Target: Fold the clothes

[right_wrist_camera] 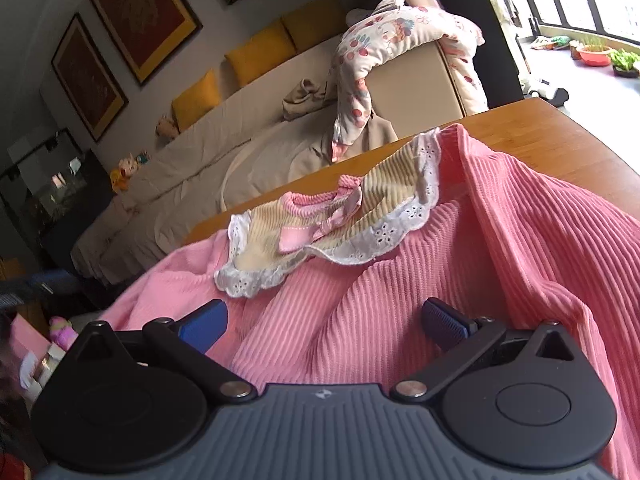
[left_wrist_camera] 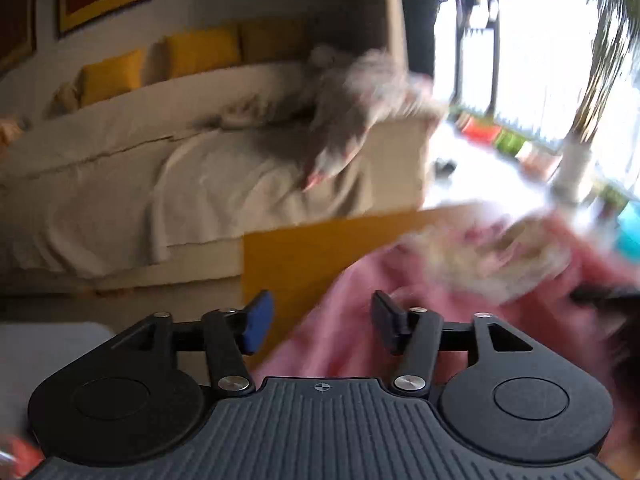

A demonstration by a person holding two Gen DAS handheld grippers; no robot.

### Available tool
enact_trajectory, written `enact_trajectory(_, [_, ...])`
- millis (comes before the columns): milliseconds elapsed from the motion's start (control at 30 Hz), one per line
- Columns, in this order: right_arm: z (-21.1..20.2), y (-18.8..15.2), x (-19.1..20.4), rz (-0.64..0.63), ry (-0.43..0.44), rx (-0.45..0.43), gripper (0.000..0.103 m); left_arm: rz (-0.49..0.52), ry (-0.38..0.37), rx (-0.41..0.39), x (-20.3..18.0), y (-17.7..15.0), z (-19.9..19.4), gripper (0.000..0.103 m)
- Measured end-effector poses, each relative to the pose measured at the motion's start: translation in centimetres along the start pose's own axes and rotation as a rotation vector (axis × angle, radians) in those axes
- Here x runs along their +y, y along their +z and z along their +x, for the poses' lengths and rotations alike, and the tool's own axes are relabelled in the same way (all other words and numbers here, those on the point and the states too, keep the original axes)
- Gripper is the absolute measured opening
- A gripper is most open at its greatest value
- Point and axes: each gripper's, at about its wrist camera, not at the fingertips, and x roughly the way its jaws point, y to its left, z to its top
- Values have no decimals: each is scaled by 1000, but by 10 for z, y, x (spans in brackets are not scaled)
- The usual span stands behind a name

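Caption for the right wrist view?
Open right gripper over pink ribbed garment with lace collar on wooden table.

blur: left wrist view smeared, pink garment (left_wrist_camera: 360,320) beyond left hand-held gripper (left_wrist_camera: 324,322) lacks detail | cut off: garment (right_wrist_camera: 520,240) runs past right edge beside right hand-held gripper (right_wrist_camera: 324,326) | hidden: bench (right_wrist_camera: 560,140) under garment

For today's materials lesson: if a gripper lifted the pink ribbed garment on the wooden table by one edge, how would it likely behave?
The pink garment would probably sag and drape, since it already lies in soft folds. Its ribbed knit looks grippy rather than slippery. The lace-edged collar would likely flop over, being loose and thin.
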Motion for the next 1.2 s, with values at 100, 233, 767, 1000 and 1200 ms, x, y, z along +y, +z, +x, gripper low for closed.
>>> enact_trajectory(100, [-2, 8, -1, 3, 18, 62, 103, -30, -217, -43, -25, -7, -15, 78])
enact_trajectory(233, [-61, 28, -4, -35, 35, 22, 103, 118, -413, 46, -104, -42, 0, 79])
enact_trajectory(767, [-163, -60, -10, -605, -501, -36, 61, 653, -553, 40, -277, -108, 14, 75])
enact_trajectory(1000, [-183, -62, -18, -541, -369, -91, 61, 592, -500, 85, -292, -97, 52, 36])
enact_trajectory(1200, [-198, -78, -20, -482, -313, -116, 60, 448, -578, 135, -280, -81, 71, 4])
